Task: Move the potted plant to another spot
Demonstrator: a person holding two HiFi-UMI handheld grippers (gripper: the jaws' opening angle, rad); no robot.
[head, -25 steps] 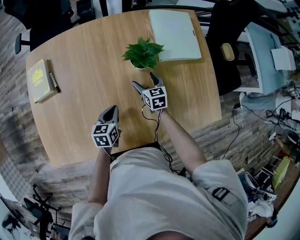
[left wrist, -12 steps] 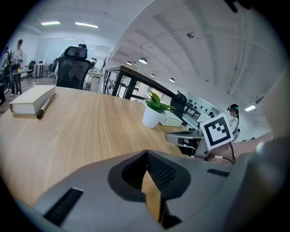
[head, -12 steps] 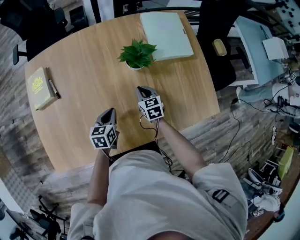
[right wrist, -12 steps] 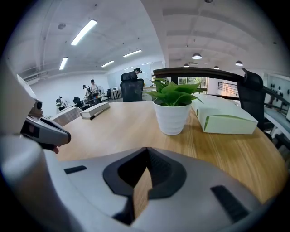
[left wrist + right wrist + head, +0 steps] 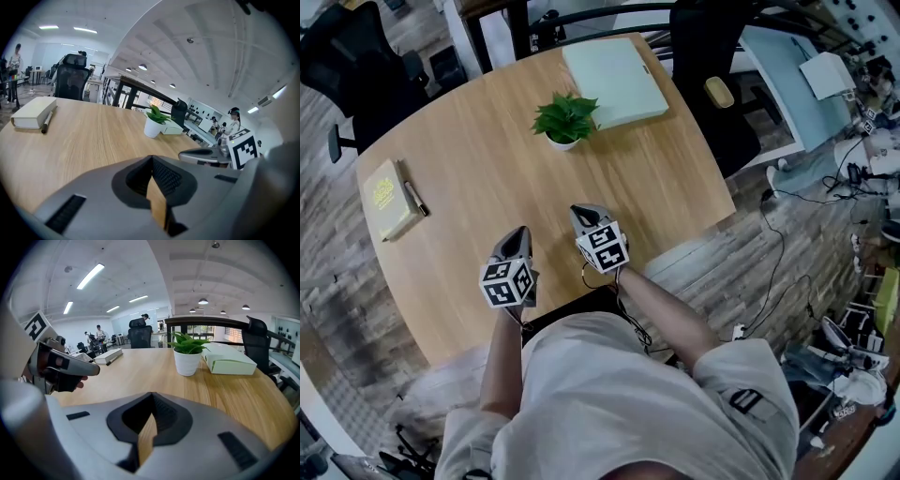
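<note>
Potted plant (image 5: 566, 120) is shown upright on the table (image 5: 478, 169); left gripper (image 5: 519, 234) and right gripper (image 5: 583, 214) are held apart from it, jaws pressed together.

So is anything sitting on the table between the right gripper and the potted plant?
Nothing visible. Only bare table lies between the right gripper and the potted plant. The pale green box sits just beyond the plant, and the book lies far off to the left.
</note>
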